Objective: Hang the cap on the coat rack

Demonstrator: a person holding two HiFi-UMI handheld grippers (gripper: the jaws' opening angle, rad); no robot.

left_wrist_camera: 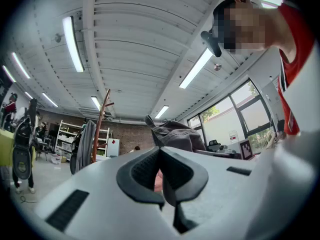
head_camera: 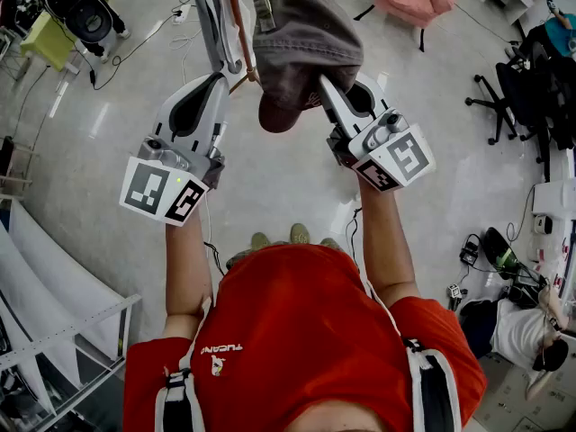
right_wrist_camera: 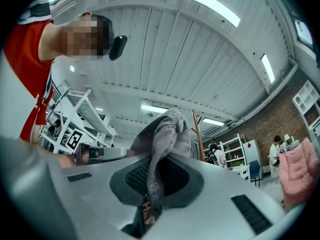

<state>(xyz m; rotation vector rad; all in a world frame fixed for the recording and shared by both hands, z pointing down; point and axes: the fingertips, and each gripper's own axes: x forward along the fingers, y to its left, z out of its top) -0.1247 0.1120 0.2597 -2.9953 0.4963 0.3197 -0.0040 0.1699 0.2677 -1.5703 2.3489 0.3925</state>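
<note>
grey soft cloth cap hangs crumpled from my right gripper, jaws pinched on one fold. my left gripper jaws meet, empty, near the slim wooden coat rack.

- Red shirt, lower centre of head view: white wordmark on chest, upside down, looks like "TUCANO", last letters unsure; small emblem beside it, unreadable.
- Marker cubes, mid-frame: black-and-white square codes, no letters.
- Right gripper view, lower centre: strip with pale letters under cap fabric, cut off, unreadable.
</note>
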